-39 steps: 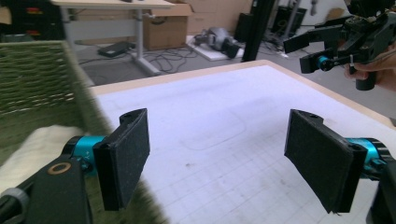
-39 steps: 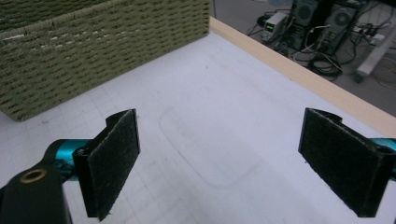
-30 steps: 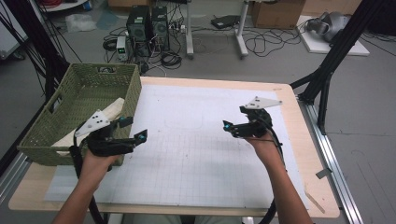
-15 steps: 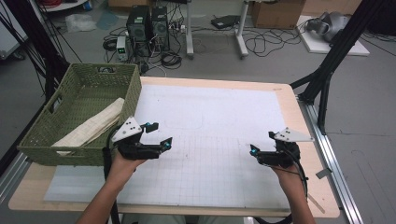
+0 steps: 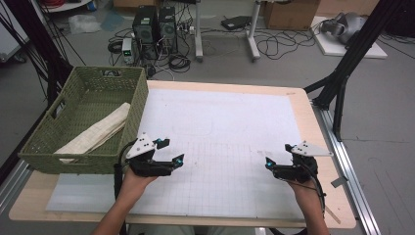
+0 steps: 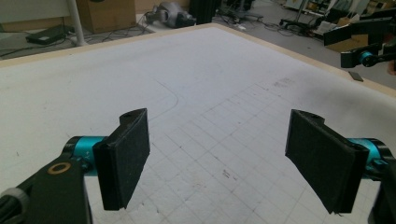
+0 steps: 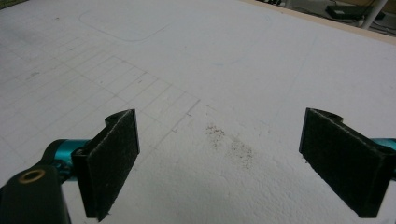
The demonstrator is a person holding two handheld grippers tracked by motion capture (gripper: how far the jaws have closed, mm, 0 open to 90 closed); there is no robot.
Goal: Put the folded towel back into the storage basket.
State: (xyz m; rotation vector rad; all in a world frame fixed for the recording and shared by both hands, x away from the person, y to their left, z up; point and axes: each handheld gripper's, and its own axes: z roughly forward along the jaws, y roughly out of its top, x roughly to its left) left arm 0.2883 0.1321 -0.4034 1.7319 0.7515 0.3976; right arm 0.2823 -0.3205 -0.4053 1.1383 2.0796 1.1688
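High view: the left gripper (image 5: 165, 152) hovers with jaws spread and empty just right of the green wicker basket (image 5: 49, 147), in which a rolled cream cloth (image 5: 95, 133) lies, its long axis running from the near left corner toward the far right wall. The right gripper (image 5: 278, 158), likewise spread and empty, sits well apart at the white grid mat's (image 5: 220, 122) right side, so the left hand is nearer the cloth. Left gripper view: splayed pads (image 6: 123, 156) over bare mat, facing away from the basket. Right gripper view: pads (image 7: 109, 154) wide, holding nothing.
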